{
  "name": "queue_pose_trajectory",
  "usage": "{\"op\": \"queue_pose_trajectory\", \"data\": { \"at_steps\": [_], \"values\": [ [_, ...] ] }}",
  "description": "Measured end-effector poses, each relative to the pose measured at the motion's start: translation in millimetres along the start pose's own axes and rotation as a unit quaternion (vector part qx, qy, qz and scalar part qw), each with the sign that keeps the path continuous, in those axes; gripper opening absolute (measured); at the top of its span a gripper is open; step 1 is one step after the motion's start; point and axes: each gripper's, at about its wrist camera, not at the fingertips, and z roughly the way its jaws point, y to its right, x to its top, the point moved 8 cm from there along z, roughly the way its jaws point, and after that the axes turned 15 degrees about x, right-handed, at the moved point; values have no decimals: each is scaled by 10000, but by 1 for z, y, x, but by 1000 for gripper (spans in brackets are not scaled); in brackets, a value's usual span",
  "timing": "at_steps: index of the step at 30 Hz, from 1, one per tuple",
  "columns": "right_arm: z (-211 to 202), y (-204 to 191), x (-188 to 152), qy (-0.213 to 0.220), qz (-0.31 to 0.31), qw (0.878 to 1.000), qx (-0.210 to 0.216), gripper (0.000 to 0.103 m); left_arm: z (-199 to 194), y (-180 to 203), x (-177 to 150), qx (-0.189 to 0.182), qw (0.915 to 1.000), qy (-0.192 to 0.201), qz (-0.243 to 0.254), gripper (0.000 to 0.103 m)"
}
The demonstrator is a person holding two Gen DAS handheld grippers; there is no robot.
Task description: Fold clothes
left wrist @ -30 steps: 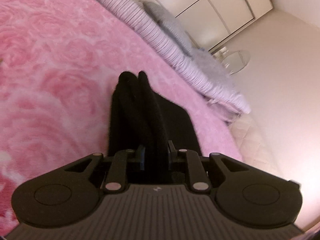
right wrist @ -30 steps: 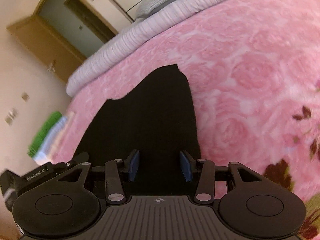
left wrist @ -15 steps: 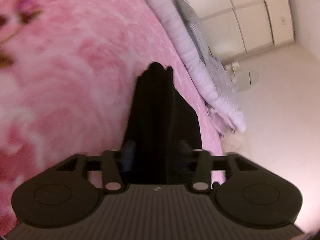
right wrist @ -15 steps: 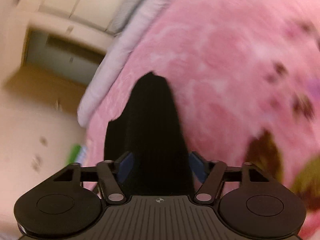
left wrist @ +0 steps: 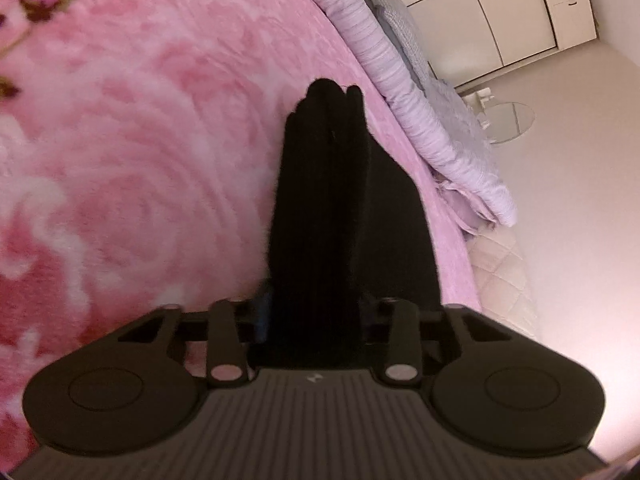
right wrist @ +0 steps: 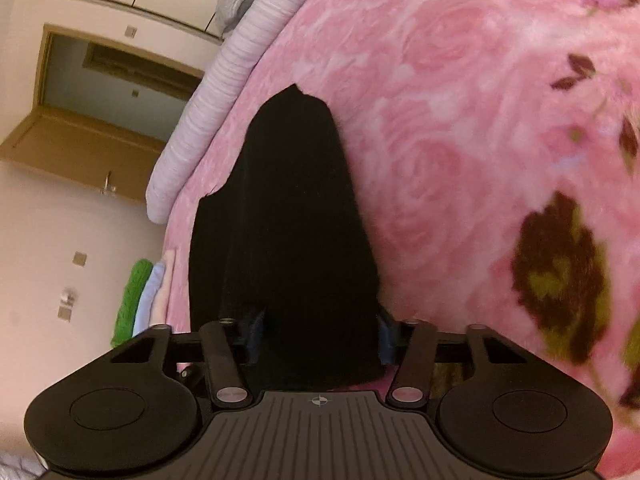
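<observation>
Pinching a bunched edge of the black garment (left wrist: pixel 320 208), the left gripper (left wrist: pixel 314 314) has its jaws drawn in against thick, stacked layers of cloth. The right gripper (right wrist: pixel 320 336) shows blue pads at either side of a broad fold of the same dark fabric; whether those jaws clamp it or merely straddle it cannot be told. Beyond both, the garment runs forward and lies on the pink rose-patterned blanket (left wrist: pixel 132 152) of the bed, near the bed's edge by the striped lilac bedding (left wrist: pixel 400 92). Judging by its drape, the cloth is soft, limp and light, likely to sag between holds, so corners or folded edges offer the surest grip. Its blackness swallows seams and creases; what sort of garment it is stays unclear. A green and pale stack (right wrist: pixel 138 300) sits beyond.
</observation>
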Motion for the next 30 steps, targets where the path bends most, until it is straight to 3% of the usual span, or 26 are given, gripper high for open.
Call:
{"op": "queue_pose_trajectory", "data": {
  "at_steps": [2, 10, 13, 17, 21, 25, 30],
  "values": [
    [-3, -1, 1, -126, 18, 9999, 38, 38, -4, 3, -3, 12, 10000, 33, 79, 24],
    [-43, -3, -24, -451, 180, 9988, -21, 37, -30, 10, -50, -72, 9993, -247, 257, 23],
    [-55, 0, -37, -516, 191, 9984, -122, 42, -35, 4, -65, -40, 9993, -307, 195, 25],
    [-52, -13, -31, -777, -296, 9951, -531, 52, -37, 13, -52, 265, 9986, -291, 358, 30],
    [-49, -46, -18, -1022, -1616, 9754, -1100, 57, -46, 30, -24, 619, 9939, 83, 904, 33],
    [-39, -69, 10, -757, -2648, 9502, -1461, 58, -34, 47, -2, 798, 9892, 273, 1201, 38],
    [0, -76, 44, -1181, -3350, 9273, -1180, 56, -12, 68, 19, 1018, 9819, 358, 1559, 37]
  ]
}}
